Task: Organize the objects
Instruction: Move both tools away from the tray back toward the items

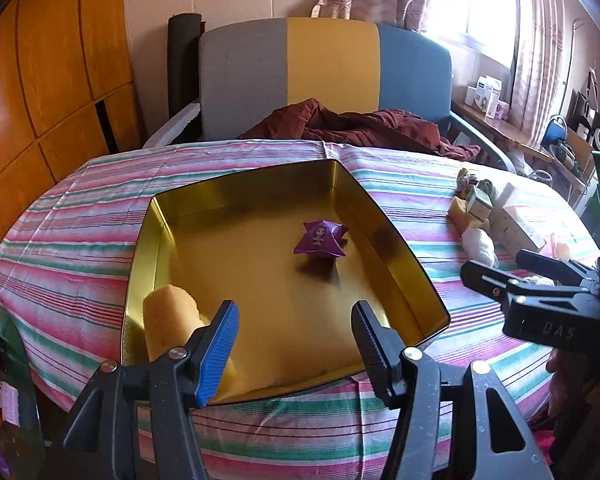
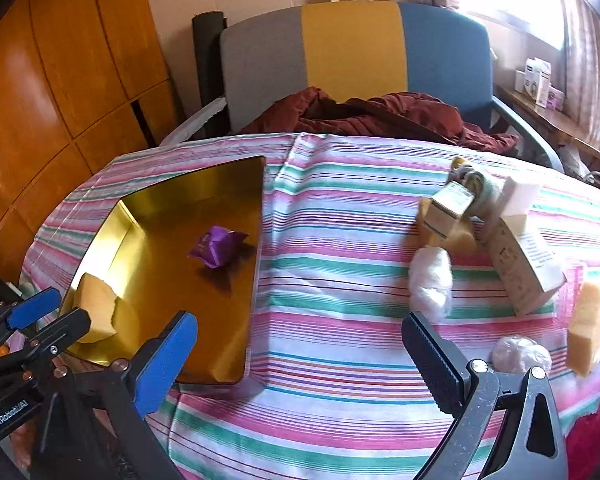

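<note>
My left gripper (image 1: 294, 338), jaws apart and empty, hangs over the gold tin's (image 1: 396, 248) near edge. Inside the tin: yellow sponge (image 1: 172, 320) in its near-left corner, purple packet (image 1: 320, 238) near its middle. Right of the tin, my right gripper (image 2: 300, 364) spreads wide, empty, over the striped cloth (image 2: 340, 240); white boxes (image 2: 524, 256) and a cotton wad (image 2: 430, 280) lie beyond.

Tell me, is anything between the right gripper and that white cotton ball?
Nothing visible. The right gripper is open over bare striped cloth, and the cotton ball lies just beyond its right finger, uncovered.
</note>
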### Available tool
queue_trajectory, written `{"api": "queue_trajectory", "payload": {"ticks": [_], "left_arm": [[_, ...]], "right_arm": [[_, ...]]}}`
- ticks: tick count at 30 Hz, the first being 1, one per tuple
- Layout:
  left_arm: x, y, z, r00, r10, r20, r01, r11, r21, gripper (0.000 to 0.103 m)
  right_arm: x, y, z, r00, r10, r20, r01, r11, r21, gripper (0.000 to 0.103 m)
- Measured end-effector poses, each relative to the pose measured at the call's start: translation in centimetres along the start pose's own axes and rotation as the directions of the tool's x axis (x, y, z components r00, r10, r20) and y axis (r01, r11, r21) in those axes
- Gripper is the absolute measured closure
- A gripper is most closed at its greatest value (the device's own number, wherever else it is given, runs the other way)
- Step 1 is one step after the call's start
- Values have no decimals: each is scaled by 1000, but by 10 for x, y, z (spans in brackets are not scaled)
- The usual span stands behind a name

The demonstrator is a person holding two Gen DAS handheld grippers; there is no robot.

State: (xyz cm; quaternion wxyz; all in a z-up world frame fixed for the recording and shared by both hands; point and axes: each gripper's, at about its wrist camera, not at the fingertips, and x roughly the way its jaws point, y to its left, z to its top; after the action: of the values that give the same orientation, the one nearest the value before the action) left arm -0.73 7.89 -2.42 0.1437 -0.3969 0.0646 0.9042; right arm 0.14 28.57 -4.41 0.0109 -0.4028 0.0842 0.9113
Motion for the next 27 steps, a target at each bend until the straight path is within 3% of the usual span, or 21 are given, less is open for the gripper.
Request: {"api": "queue_trajectory", "payload": {"ticks": [7,17,24,27], "left_arm": [[2,-11,2,1000,-16,-8,16,999,31,44],[8,-35,10,996,-82,-33,84,994,73,44],[14,-76,19,985,-158,-63,167,969,180,44],[21,-98,20,975,-199,-101,217,950,224,44]], "right_arm": [[-6,-26,0,999,-41,10,40,998,52,0],[-36,-113,6,987,-156,33,146,969,199,0],[-66,-195,7,964,-262,40,233,912,339,0],[-82,-251,-1,959,-280,51,220,840,495,0]]}}
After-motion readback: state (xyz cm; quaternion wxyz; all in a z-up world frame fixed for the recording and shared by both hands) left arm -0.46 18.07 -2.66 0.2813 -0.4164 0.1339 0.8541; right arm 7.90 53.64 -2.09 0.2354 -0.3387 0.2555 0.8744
